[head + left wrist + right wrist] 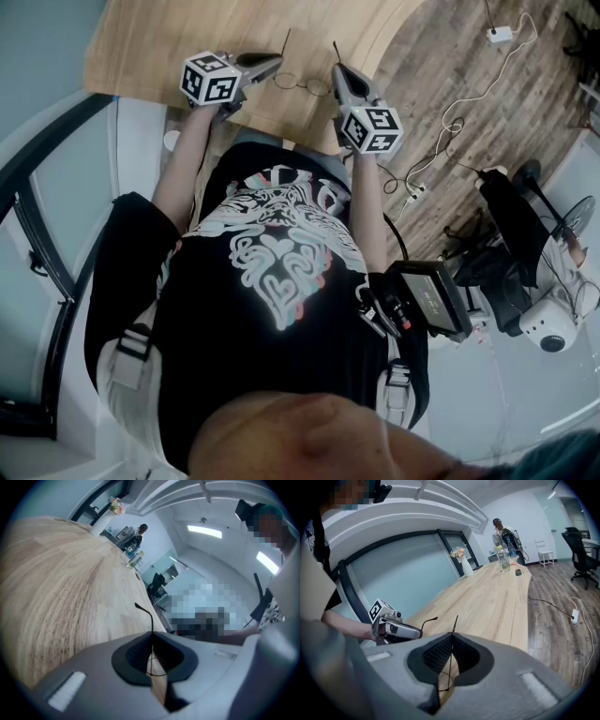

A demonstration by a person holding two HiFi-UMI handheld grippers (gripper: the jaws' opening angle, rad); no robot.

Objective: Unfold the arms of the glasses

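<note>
The left claw (272, 63) and right claw (339, 73) are each clenched on one arm (143, 609) of the glasses (302, 82), which hang between them over the pale wood-grain surface (159, 47). Spreading too hard or twisting could bend these hair-thin dark wire arms. Smooth wire might also slip through the ribbed pads (166, 656). The lenses look round.
</note>
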